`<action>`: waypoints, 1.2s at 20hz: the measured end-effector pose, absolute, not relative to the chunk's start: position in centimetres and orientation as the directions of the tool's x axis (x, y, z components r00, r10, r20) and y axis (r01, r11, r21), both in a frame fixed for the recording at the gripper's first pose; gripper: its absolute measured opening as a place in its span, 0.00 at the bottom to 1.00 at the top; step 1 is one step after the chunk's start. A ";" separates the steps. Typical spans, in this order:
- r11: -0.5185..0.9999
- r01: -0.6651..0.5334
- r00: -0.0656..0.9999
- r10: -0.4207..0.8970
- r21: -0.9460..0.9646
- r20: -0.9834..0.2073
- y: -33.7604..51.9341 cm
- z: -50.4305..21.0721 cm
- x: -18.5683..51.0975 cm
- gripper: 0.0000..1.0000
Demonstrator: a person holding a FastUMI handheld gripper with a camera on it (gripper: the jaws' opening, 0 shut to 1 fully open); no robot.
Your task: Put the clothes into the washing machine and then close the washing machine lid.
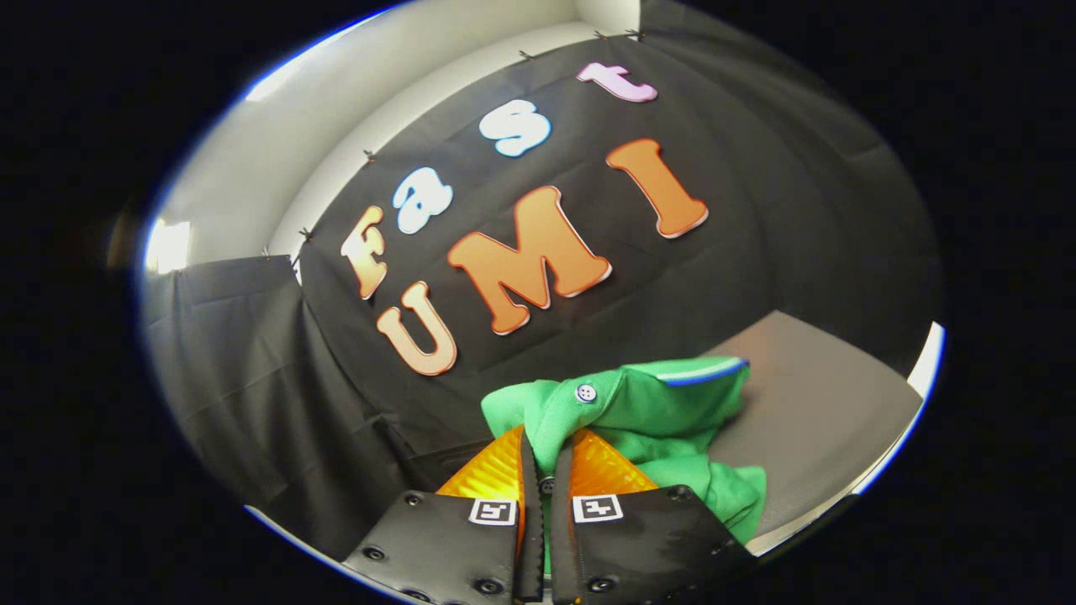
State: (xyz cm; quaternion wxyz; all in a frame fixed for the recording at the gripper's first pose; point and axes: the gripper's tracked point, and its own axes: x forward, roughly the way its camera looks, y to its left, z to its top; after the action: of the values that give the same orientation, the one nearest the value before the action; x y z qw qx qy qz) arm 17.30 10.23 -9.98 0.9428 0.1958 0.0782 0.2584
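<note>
You've got the gripper (545, 470) nipped nearly closed on the green knit polo shirt (647, 412) w/ white button, lifted off the grey tabletop (824, 412) for carrying to washer.

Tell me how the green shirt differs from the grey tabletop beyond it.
The green shirt is bunched and folded, pinched between the gripper fingers; the grey tabletop lies flat and bare. The shirt is bright, with a white button and a striped collar edge; the tabletop is dull and plain. The shirt hangs partly in front of the tabletop.
</note>
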 end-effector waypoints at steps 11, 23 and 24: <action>0.700 -0.686 0.714 0.700 0.198 0.004 25.5 -3.0 8.8 0.11; 0.623 -0.767 0.606 0.782 0.152 -0.146 45.5 -14.1 10.2 0.11; 0.628 -0.766 0.606 0.777 0.140 -0.170 46.5 -15.9 10.3 0.11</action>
State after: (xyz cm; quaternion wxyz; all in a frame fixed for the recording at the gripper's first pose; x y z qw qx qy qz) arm 10.27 46.49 -15.86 0.8957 0.0264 0.1074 0.4307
